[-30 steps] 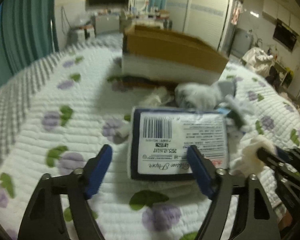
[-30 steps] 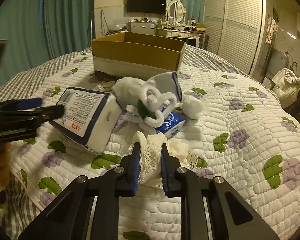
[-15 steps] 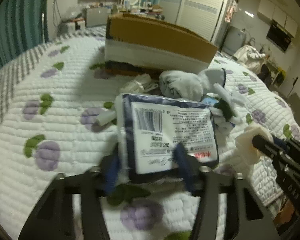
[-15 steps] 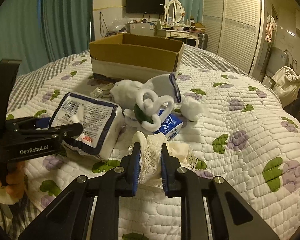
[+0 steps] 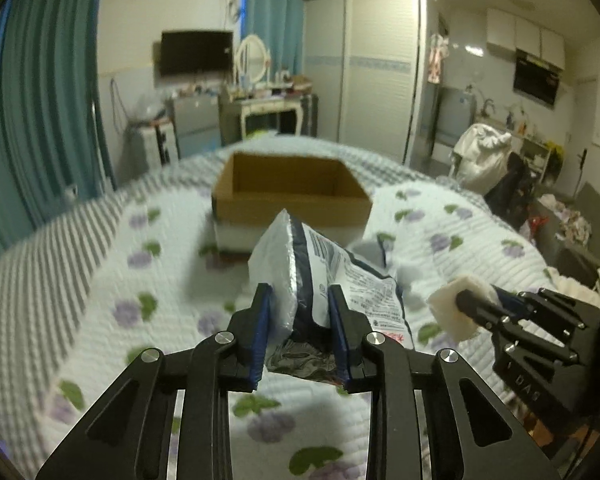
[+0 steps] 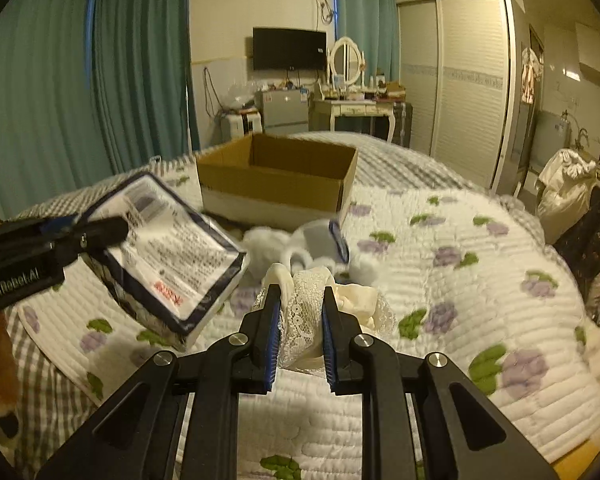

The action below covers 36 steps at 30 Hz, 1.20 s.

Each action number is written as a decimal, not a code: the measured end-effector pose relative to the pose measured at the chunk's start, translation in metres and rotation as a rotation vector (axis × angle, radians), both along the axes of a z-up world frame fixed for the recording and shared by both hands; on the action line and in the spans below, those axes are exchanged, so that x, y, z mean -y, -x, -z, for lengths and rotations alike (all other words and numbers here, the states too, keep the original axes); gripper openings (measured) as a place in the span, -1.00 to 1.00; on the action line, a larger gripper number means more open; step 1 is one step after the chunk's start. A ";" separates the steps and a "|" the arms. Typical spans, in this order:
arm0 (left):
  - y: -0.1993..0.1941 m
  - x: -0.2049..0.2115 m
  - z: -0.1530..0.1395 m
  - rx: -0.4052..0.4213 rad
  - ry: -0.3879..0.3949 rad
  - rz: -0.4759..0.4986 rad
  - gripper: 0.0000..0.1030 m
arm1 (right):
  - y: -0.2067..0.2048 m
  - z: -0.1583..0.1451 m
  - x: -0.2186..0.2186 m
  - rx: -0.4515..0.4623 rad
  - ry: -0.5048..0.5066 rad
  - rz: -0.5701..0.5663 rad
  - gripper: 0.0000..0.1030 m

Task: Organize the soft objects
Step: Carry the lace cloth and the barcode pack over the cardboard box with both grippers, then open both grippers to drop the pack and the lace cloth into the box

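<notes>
My left gripper (image 5: 300, 304) is shut on a white tissue pack with a navy border (image 5: 320, 276) and holds it lifted above the quilt; the pack also shows in the right wrist view (image 6: 168, 256). My right gripper (image 6: 298, 300) is shut on a cream lace cloth (image 6: 306, 312), also raised; it shows at the right of the left wrist view (image 5: 456, 308). An open cardboard box (image 5: 292, 196) stands farther back on the bed. White socks and small soft items (image 6: 300, 244) lie in front of the box.
The bed has a white quilt with purple and green flowers (image 6: 480, 272). A chair heaped with clothes (image 5: 488, 160) stands at the right. Teal curtains (image 6: 100, 80), a dresser with mirror and a wardrobe are behind the bed.
My left gripper has closed on the tissue pack and lifted it off the quilt, tilted on edge. My right gripper has risen with the lace cloth still held.
</notes>
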<state>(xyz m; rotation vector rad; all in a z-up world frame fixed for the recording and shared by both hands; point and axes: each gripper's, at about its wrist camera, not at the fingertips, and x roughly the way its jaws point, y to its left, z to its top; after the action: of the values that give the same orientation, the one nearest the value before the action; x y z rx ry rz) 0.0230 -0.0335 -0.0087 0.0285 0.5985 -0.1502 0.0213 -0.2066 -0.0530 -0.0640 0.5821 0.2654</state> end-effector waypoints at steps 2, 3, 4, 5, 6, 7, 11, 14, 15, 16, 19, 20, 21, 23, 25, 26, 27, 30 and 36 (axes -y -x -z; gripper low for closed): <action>-0.009 0.002 -0.017 0.031 -0.024 -0.001 -0.48 | -0.005 -0.014 0.001 0.023 -0.004 -0.005 -0.66; -0.013 0.003 -0.024 0.043 -0.029 -0.001 -0.48 | -0.009 -0.022 0.001 0.037 -0.005 -0.009 -0.66; -0.019 0.003 -0.031 0.054 -0.034 0.002 -0.48 | -0.017 -0.034 0.001 0.059 -0.007 -0.017 -0.66; -0.030 0.003 -0.040 0.073 -0.042 0.004 -0.48 | -0.024 -0.044 0.001 0.074 -0.010 -0.029 -0.66; -0.037 0.005 -0.046 0.083 -0.050 0.012 -0.48 | -0.032 -0.054 0.001 0.091 -0.011 -0.040 -0.66; -0.046 0.005 -0.051 0.093 -0.057 0.022 -0.48 | -0.040 -0.063 0.000 0.103 -0.009 -0.048 -0.66; -0.098 0.003 -0.066 0.113 -0.059 0.015 -0.47 | -0.089 -0.104 -0.007 0.154 -0.007 -0.097 -0.66; -0.144 0.003 -0.065 0.114 -0.069 0.005 -0.47 | -0.131 -0.121 -0.015 0.149 -0.033 -0.133 -0.66; -0.161 0.002 -0.062 0.111 -0.070 0.002 -0.47 | -0.152 -0.122 -0.020 0.133 -0.043 -0.147 -0.66; -0.174 0.001 -0.059 0.105 -0.067 -0.002 -0.47 | -0.168 -0.121 -0.026 0.122 -0.045 -0.154 -0.66; -0.219 -0.006 -0.036 0.065 -0.053 -0.011 -0.47 | -0.214 -0.106 -0.039 0.081 -0.026 -0.156 -0.66; -0.230 -0.007 -0.027 0.047 -0.055 -0.016 -0.47 | -0.228 -0.098 -0.043 0.060 -0.027 -0.157 -0.66; -0.239 -0.009 -0.018 0.030 -0.057 -0.021 -0.47 | -0.237 -0.091 -0.045 0.044 -0.030 -0.157 -0.66; -0.257 -0.015 0.001 0.000 -0.057 -0.031 -0.47 | -0.263 -0.070 -0.048 0.003 -0.027 -0.154 -0.66; -0.264 -0.016 0.013 -0.002 -0.062 -0.027 -0.45 | -0.281 -0.052 -0.050 -0.025 -0.013 -0.150 -0.66; -0.267 -0.017 0.020 0.004 -0.071 -0.016 -0.42 | -0.288 -0.045 -0.049 -0.034 -0.003 -0.149 -0.66; -0.267 -0.015 0.023 0.003 -0.079 -0.014 -0.34 | -0.291 -0.038 -0.046 -0.039 0.008 -0.146 -0.66; -0.272 -0.013 0.031 -0.043 -0.084 0.016 -0.21 | -0.302 -0.025 -0.045 -0.052 0.010 -0.146 -0.59; -0.255 -0.015 0.009 -0.005 -0.073 -0.052 0.58 | -0.295 -0.038 -0.033 -0.016 0.001 -0.087 0.20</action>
<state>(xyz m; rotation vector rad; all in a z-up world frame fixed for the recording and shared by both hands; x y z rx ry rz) 0.2777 -0.0181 -0.0178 0.0834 0.6094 -0.0778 0.3160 -0.1733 -0.0150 -0.0885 0.5963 0.3503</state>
